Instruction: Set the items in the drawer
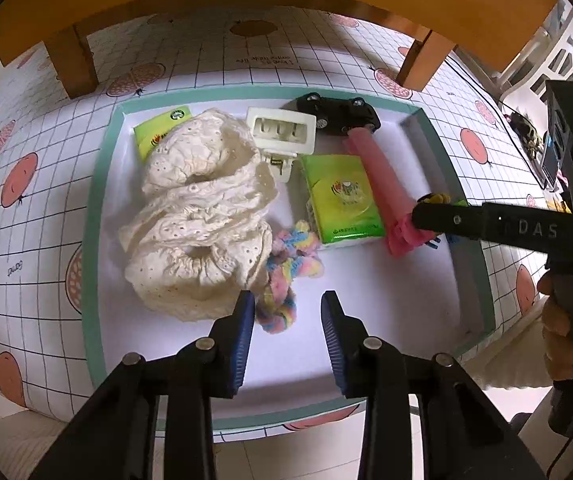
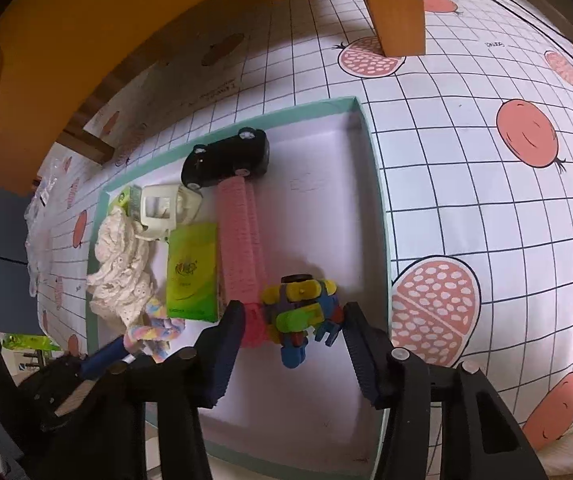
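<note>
The left claw hangs partly open and empty over the drawer, the pastel rope at its 12 o'clock. The right claw brackets the block toy, pads not visibly pressing.

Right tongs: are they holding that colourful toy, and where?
Cannot be told: the right tongs straddle the colourful block toy at its sides, but whether they squeeze it isn't clear.

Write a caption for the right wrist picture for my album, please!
Right gripper fingers straddle a colourful block toy in the teal-rimmed drawer, beside a pink roll.
</note>
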The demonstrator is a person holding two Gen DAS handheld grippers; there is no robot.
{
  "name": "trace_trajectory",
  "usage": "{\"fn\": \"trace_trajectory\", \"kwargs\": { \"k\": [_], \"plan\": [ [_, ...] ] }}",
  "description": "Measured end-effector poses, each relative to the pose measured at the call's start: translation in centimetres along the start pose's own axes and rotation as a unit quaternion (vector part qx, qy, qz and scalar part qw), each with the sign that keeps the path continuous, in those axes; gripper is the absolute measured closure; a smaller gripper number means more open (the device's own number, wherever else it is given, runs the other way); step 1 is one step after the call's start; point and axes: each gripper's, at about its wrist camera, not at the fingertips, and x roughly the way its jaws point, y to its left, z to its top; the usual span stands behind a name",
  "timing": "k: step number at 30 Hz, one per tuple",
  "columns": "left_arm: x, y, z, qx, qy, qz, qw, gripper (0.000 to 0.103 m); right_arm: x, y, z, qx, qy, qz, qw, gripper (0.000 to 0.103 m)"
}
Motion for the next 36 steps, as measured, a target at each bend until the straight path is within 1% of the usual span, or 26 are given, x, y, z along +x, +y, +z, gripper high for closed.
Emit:
{"fn": "trace_trajectory", "kwargs": {
  "k": [2, 5, 7, 8, 9, 11, 14, 20, 25, 27, 36],
  "plan": [
    [0.2, -0.1, 0.0, 0.003, 0.000, -0.002, 1.0000, 0.068, 0.1, -0.2, 0.1, 0.006, 0.000, 0.004, 1.000, 0.050],
    [0.4, -0.2, -0.1, 0.005, 0.001, -0.008, 1.0000, 0.068, -0.1, -0.1, 0.1, 0.006, -0.004, 0.006, 1.000, 0.053],
    [0.5, -0.3, -0.1, 0.007, 0.002, -0.006, 1.0000, 0.069, -0.4, -0.3, 0.2, 0.008, -0.007, 0.003, 1.000, 0.062],
    [0.4, -0.3, -0.1, 0.008, 0.000, -0.007, 0.9999, 0.073, -0.4, -0.4, 0.2, 0.012, -0.004, 0.000, 1.000, 0.062],
    [0.3, -0.3, -0.1, 0.009, -0.001, -0.011, 0.9999, 0.075, -0.5, -0.4, 0.1, 0.013, -0.001, 0.001, 1.000, 0.062],
    [0.2, -0.6, 0.0, 0.014, -0.004, -0.016, 0.9998, 0.075, -0.5, -0.5, 0.0, 0.014, -0.001, 0.004, 1.000, 0.062],
    [0.6, -1.0, 0.0, 0.023, 0.001, -0.010, 0.9997, 0.075, -0.6, -0.5, -0.1, 0.008, 0.001, -0.003, 1.000, 0.062],
    [1.9, -0.2, 0.2, 0.007, 0.015, 0.002, 0.9999, 0.075, -0.5, -0.6, -0.1, 0.011, 0.003, 0.002, 1.000, 0.062],
    [2.0, -0.1, 0.1, 0.011, 0.013, 0.003, 0.9998, 0.076, -0.4, -0.8, -0.1, 0.020, 0.003, 0.014, 1.000, 0.062],
    [2.0, -0.2, 0.1, 0.016, 0.015, 0.005, 0.9998, 0.085, -0.4, -0.8, -0.1, 0.024, 0.003, 0.016, 1.000, 0.062],
    [2.2, -0.2, 0.2, 0.010, 0.015, 0.002, 0.9998, 0.087, -0.2, -1.1, -0.1, 0.035, 0.005, 0.027, 0.999, 0.062]
  ]
}}
